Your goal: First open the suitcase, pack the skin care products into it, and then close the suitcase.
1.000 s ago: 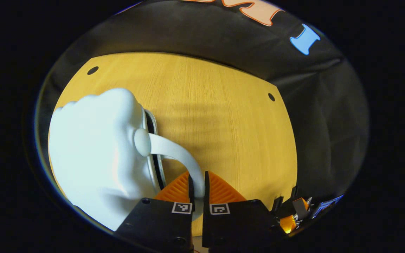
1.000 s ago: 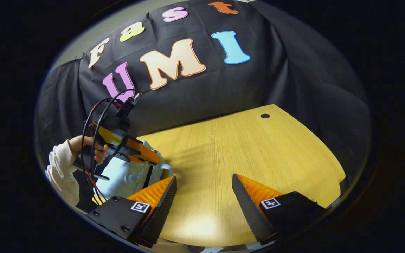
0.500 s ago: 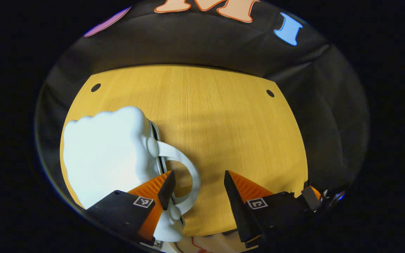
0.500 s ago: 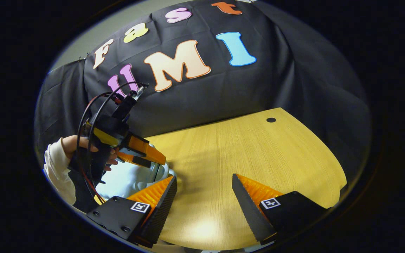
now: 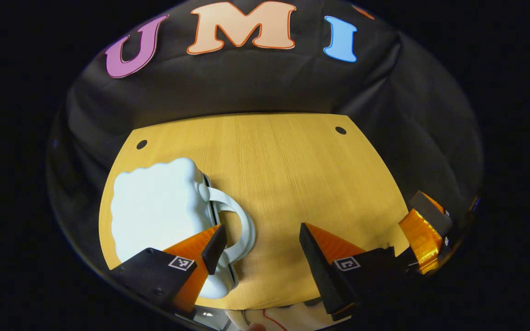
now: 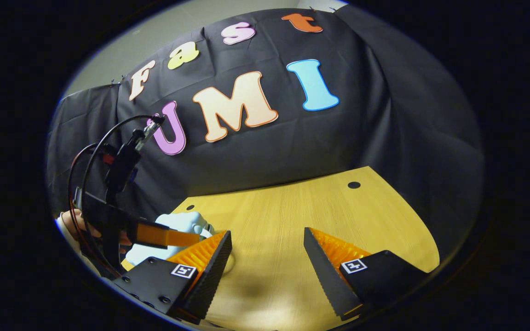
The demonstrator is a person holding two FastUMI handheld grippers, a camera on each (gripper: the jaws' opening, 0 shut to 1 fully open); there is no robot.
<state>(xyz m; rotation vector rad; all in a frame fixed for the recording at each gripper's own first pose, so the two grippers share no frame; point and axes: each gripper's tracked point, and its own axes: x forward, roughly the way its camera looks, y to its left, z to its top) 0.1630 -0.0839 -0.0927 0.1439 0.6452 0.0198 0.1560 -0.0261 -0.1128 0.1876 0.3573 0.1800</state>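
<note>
A white, cloud-shaped suitcase (image 5: 154, 211) rests on the yellow table (image 5: 288, 161) at the left, its two halves together along a dark seam. Its curved white handle (image 5: 243, 226) points toward the table's middle. My left gripper (image 5: 261, 230) hangs open above the table; its left finger overlaps the handle in the image and nothing is between the fingers. In the right gripper view, my right gripper (image 6: 267, 234) is open over bare table, with the suitcase (image 6: 180, 224) and the left gripper (image 6: 154, 234) at the lower left.
The booth's black cloth wall stands behind the table. Small round holes (image 5: 340, 130) mark the table's far corners. The right gripper (image 5: 423, 230) sits at the table's right edge in the left gripper view. A hand (image 6: 69, 220) holds the left gripper, with looping cables above it.
The left gripper was shut on the suitcase handle, then opened, let go and drew back and up. The suitcase now lies farther off. The right gripper stayed open and tilted slightly.
</note>
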